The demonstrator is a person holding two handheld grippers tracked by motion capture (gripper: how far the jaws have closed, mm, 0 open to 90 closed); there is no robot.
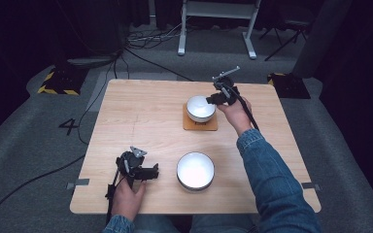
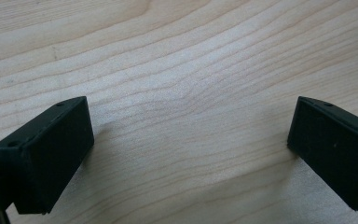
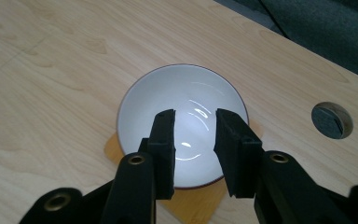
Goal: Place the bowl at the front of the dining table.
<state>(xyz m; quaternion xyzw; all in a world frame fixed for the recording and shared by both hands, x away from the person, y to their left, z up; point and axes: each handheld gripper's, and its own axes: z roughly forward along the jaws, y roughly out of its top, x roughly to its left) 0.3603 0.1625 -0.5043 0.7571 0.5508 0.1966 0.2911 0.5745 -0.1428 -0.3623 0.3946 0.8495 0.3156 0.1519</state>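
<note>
From the high view I see my left gripper (image 1: 151,171) low in the lower left of the frame, over bare bench (image 1: 141,111) wood, with the near bowl (image 1: 195,170) just to its right and apart from it. In the left gripper view its jaws stand wide apart at the two edges of the frame with only wood grain between them, so it is released and grasps nothing.

My right gripper (image 1: 212,99) sits in the upper middle of the high view, at the right rim of the far bowl (image 1: 201,108), which rests on a square cork coaster (image 1: 200,124). In the right gripper view that bowl (image 3: 182,112) fills the centre, white inside with a dark rim, and the right gripper (image 3: 195,119) hangs above its hollow. The jaws are parted by a narrow gap, and I see nothing caught between them; I read it as released. A round hole (image 3: 332,120) in the bench shows at the right edge of that frame.
</note>
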